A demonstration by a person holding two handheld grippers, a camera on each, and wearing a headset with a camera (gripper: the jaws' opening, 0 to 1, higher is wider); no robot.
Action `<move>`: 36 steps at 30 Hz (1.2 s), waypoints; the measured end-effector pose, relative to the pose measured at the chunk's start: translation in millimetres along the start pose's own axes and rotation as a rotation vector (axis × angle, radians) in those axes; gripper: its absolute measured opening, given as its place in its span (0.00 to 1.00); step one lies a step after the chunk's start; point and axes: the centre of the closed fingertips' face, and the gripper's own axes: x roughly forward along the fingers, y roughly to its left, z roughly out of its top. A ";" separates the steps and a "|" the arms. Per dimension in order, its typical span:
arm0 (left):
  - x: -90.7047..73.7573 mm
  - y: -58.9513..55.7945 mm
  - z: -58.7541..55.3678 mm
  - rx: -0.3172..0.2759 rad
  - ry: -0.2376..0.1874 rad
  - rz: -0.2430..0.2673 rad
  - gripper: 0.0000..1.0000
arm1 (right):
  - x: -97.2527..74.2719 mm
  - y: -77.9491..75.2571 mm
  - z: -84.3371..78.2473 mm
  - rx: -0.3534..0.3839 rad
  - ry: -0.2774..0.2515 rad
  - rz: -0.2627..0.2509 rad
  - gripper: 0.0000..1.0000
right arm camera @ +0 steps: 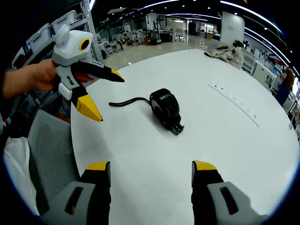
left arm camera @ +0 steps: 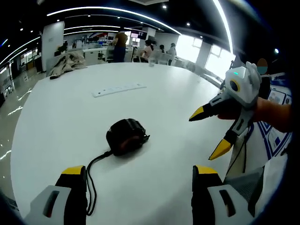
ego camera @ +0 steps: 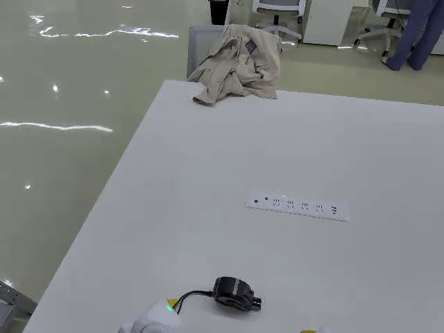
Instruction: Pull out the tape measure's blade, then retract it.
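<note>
Left claw (left arm camera: pixel 139 171) spread apart, right claw (right arm camera: pixel 151 165) likewise, black tape measure (right arm camera: pixel 165 108) on white table (ego camera: pixel 208 173), lettering unreadable.

light: bright, ceiling strips (left arm camera: pixel 117 10) | glare: streaks on floor (ego camera: pixel 104 32) | shadows: soft | edges: fisheye-bent in gripper views

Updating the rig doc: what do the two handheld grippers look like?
They match. The left gripper and right gripper each have a rounded white shell and black tapered jaws ending in pointed yellow tips. A small green light glows on the right one's shell. In their own views the jaw bases are grey with dark slots. The hand on the left gripper is ungloved.
</note>
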 end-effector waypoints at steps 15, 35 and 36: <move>13.1 0.8 5.6 0.104 0.008 -0.066 0.88 | 12.6 -9.8 0.5 -0.039 -0.001 0.011 0.68; 34.2 10.3 23.9 0.240 0.029 -0.134 0.80 | 23.2 -25.2 3.2 -0.130 0.019 0.026 0.61; 34.7 10.6 24.4 0.246 0.031 -0.135 0.80 | 23.6 -25.6 3.6 -0.136 0.020 0.029 0.61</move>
